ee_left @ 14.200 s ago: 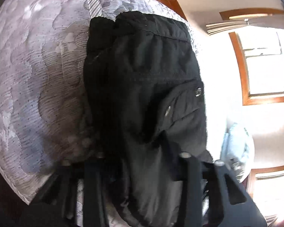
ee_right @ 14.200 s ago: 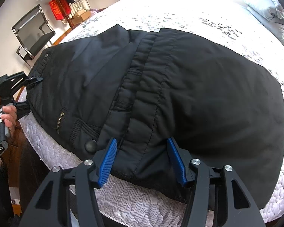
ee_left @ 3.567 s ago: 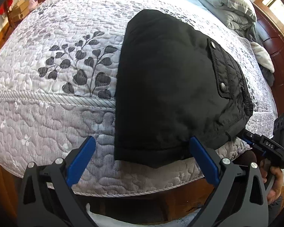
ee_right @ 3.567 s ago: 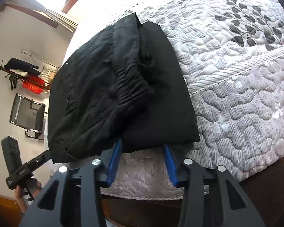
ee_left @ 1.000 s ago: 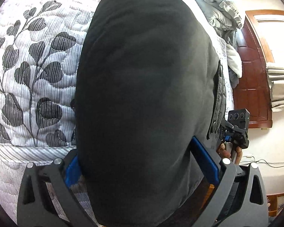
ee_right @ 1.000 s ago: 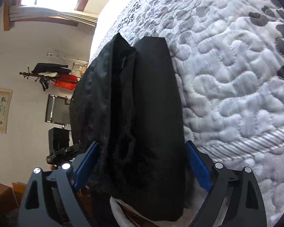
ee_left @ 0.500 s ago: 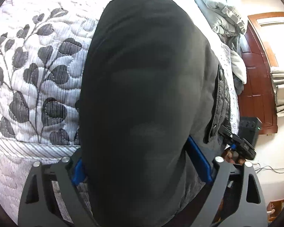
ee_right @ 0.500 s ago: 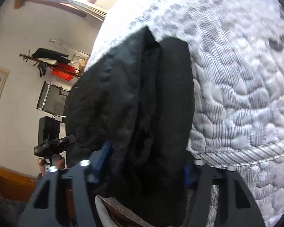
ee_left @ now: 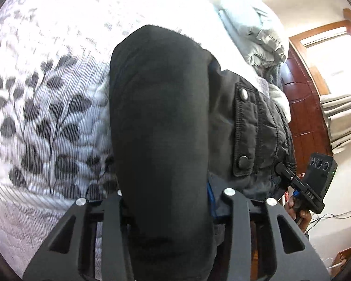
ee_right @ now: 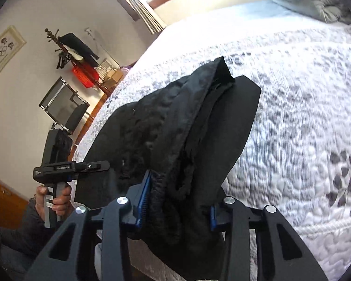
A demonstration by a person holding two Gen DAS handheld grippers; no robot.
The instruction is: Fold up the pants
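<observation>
**Both grippers clamped on the folded pants at the bed's edge**

In the left wrist view, the quilted bedspread (ee_left: 42,121) with its dark leaf print lies to the left. The left gripper (ee_left: 163,196) has narrowed since a second ago, when its blue pads stood wide on either side of the cloth; now its fingers press into a thick fold of the black pants (ee_left: 159,121). Further right, the snap-buttoned pocket flap (ee_left: 244,131) has come into fuller sight, and beyond it the right gripper (ee_left: 299,187) bites the bundle's far side.

In the right wrist view, the left gripper (ee_right: 91,165) meets the pants' left edge. The right gripper (ee_right: 177,207), open half-wide a second ago, now squeezes the bunched layers (ee_right: 182,135), which lift off the bedspread (ee_right: 304,128) at the near edge.
</observation>
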